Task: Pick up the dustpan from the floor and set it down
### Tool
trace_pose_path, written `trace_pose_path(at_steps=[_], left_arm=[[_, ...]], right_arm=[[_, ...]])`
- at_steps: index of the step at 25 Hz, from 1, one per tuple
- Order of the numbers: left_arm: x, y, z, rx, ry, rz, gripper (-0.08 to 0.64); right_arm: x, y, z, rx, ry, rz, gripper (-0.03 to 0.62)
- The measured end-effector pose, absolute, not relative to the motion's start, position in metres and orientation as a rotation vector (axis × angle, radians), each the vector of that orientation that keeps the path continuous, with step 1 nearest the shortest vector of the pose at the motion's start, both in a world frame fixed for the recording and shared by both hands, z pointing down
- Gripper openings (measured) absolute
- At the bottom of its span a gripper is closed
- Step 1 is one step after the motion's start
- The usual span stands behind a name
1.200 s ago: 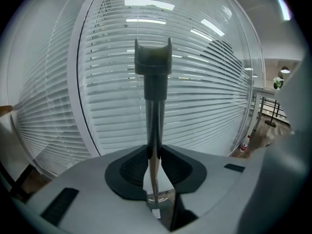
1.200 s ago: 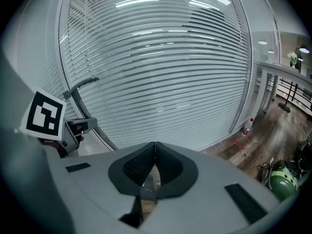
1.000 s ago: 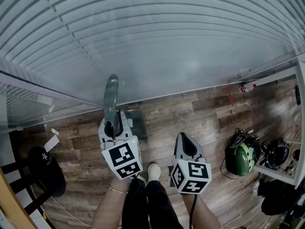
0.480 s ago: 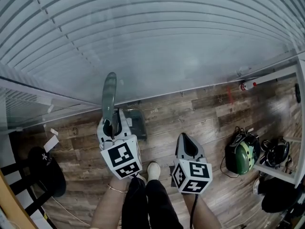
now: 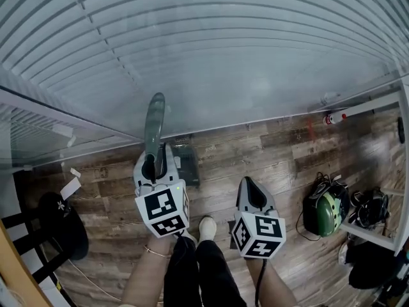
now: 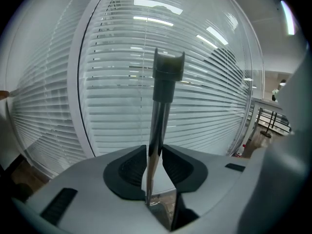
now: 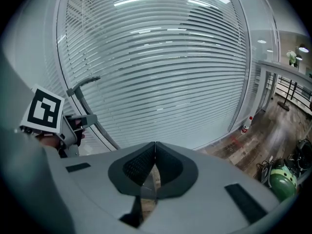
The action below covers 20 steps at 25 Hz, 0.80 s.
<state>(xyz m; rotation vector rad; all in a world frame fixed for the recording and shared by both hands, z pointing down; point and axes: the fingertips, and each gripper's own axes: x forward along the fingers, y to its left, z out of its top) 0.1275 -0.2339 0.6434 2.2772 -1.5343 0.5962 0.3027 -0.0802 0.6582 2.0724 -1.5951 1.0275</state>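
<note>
Grey-green plastic, the dustpan (image 5: 154, 121) seems to rest its pan on the wooden floor (image 5: 268, 152) by the blinds (image 5: 223, 56). Its long handle stands upright between the jaws of our left gripper (image 6: 155, 152), whose pads touch both sides and have just been opening. We release slowly, steady the handle, then draw straight back. Our right gripper (image 7: 155, 147) is closed on nothing, well apart from the dustpan.
</note>
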Motion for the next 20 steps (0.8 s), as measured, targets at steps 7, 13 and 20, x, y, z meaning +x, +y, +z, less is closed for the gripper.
trace_pose_path(at_steps=[7,13,20], left_arm=[[0.115,-0.221,0.638,2.260,-1.503,0.590,0.141],[0.101,-0.200,0.621,2.260,-1.503,0.605,0.141],[0.075,-0.168,0.579,2.273,-1.498,0.616,0.141]], right_arm=[[0.297,-0.081,0.645,2.080,-1.612,1.011,0.032],[0.297,-0.087,0.621,2.099,-1.646,0.978,0.032],[0.291,-0.082,0.582,2.100,-1.685,0.952,0.032]])
